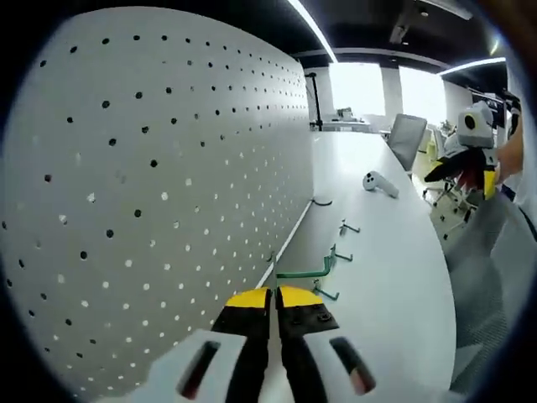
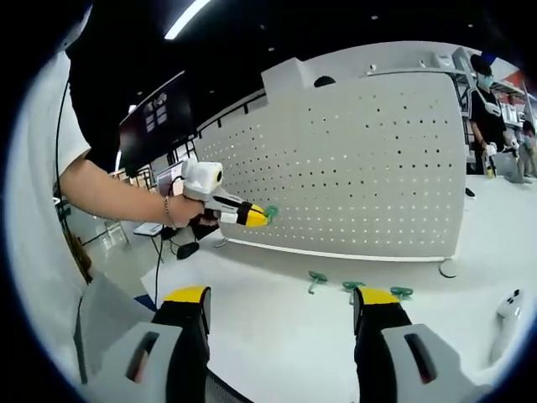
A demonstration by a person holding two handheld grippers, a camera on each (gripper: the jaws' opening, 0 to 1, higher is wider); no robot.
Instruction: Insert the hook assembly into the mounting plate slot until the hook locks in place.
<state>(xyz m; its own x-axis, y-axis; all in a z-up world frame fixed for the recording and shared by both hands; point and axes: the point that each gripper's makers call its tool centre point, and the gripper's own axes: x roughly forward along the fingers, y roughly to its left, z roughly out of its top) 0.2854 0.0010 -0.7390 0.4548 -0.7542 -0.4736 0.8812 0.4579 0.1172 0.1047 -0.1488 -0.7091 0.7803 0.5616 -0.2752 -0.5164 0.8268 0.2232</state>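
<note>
The white pegboard mounting plate (image 1: 151, 193) stands upright along the table's edge. My left gripper (image 1: 273, 295) is shut on a green hook (image 1: 309, 269), held just off the board's lower part. In the right gripper view the left gripper (image 2: 258, 217), in a person's hand, carries the green hook (image 2: 271, 213) close in front of the pegboard (image 2: 361, 168). My right gripper (image 2: 282, 295) is open and holds nothing, low over the table. It also appears at the far right of the left gripper view (image 1: 463, 175).
Three spare green hooks (image 2: 317, 277) (image 2: 352, 286) (image 2: 401, 292) lie on the white table (image 2: 277, 344) by the board's foot. A white controller (image 1: 379, 182) rests farther along. A chair (image 1: 409, 138) and a standing person (image 2: 487, 101) are beyond.
</note>
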